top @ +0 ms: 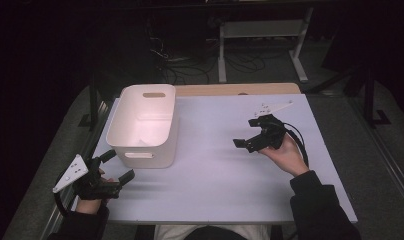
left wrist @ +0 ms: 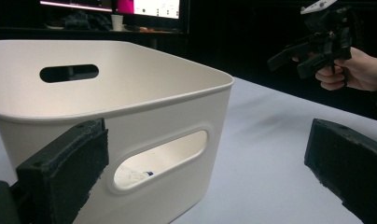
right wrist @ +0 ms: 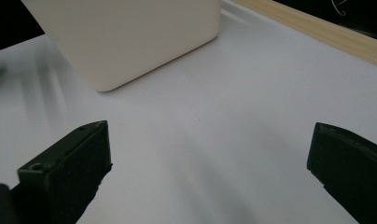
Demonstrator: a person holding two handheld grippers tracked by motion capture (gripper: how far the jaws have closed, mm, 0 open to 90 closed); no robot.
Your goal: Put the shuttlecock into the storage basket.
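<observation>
Both tongs, left (top: 121,167) and right (top: 242,143), gape empty; left sits just beside the white bin (top: 145,125), so a careless swing could shove it across the counter (top: 215,170).

No text, label, brand, number or sign can be read in these pictures. In the left gripper view, the bright screens (left wrist: 130,6) at the far top edge show some patches of colour, but these are too small and too blurred to give any letters. The white bin (top: 145,120) on the bench (top: 225,190) has plain walls without any print on them.
</observation>
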